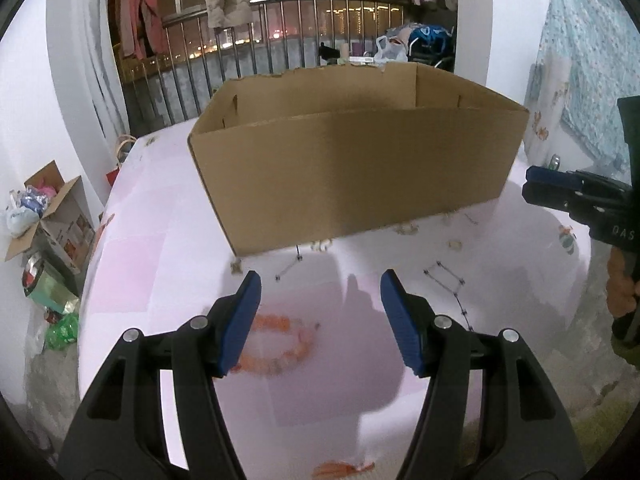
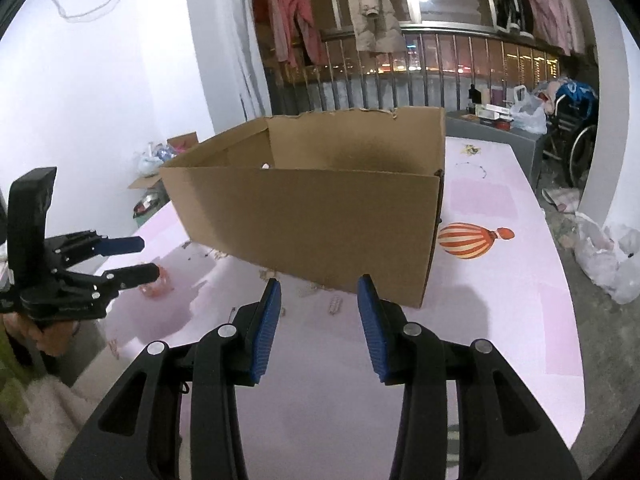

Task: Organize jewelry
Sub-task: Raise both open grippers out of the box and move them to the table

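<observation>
Left wrist view. The left gripper (image 1: 320, 280) was held with its jaws spread wide and nothing between them, above the pink table cover (image 1: 152, 240). Just under and before the left finger lay an orange bead bracelet (image 1: 280, 344), a loop of small rounded beads, blurred. It was judged light and limp, likely to sag and roll; a pinch across one side of the loop was judged best, the beads being slick. A thin dark chain (image 1: 450, 284) with small knots lay to the right, flat on the cover; it was judged hard to lift from a smooth surface. Pale small pieces (image 1: 406, 229) were scattered near the foot of the cardboard box (image 1: 352, 176), which was stiff, matte, open-topped, with a torn back rim.

Right wrist view. The right gripper (image 2: 318, 284) was likewise parted and empty, close to the box's near wall. A small coiled piece (image 2: 335, 304) lay just before it; its material could not be told. The left gripper was seen at the left, above the bracelet.
</observation>
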`<state>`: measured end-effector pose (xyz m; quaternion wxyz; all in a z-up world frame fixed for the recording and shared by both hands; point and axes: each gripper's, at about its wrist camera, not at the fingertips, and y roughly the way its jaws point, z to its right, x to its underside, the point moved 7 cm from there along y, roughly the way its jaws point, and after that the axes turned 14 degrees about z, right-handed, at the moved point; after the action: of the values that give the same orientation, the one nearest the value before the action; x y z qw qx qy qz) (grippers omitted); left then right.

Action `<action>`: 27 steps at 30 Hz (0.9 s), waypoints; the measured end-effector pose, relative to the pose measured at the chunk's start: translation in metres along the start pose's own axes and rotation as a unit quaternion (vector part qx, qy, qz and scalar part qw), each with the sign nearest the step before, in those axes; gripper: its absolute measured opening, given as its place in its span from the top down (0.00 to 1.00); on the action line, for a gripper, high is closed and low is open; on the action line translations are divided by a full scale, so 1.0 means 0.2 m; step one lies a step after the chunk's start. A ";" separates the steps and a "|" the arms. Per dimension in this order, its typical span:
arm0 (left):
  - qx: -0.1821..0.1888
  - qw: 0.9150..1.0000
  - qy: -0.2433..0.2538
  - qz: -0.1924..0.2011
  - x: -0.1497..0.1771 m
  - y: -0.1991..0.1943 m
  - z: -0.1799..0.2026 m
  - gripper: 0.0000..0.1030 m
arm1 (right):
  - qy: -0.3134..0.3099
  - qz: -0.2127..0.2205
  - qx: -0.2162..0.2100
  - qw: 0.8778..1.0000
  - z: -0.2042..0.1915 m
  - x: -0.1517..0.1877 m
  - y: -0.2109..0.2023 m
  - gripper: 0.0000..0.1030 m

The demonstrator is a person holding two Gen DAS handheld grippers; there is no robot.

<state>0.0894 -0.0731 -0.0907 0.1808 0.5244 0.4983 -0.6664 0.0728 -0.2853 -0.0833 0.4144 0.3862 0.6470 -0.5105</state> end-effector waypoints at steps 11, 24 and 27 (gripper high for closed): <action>0.023 0.998 -0.025 0.050 -0.17 0.17 -0.11 0.43 | 0.013 0.012 0.005 1.000 -0.03 -0.13 0.15 0.68; 0.044 0.994 -0.055 0.078 -0.21 0.26 -0.19 0.43 | -0.040 0.003 0.042 0.998 -0.07 -0.15 0.19 0.68; 0.049 0.994 -0.055 0.075 -0.20 0.25 -0.17 0.43 | -0.045 0.003 0.043 0.998 -0.08 -0.14 0.18 0.68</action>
<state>0.1599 -0.0770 -0.0776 0.2314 0.5316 0.4132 -0.7022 0.1133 -0.2649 -0.0673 0.4276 0.3825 0.6037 -0.5536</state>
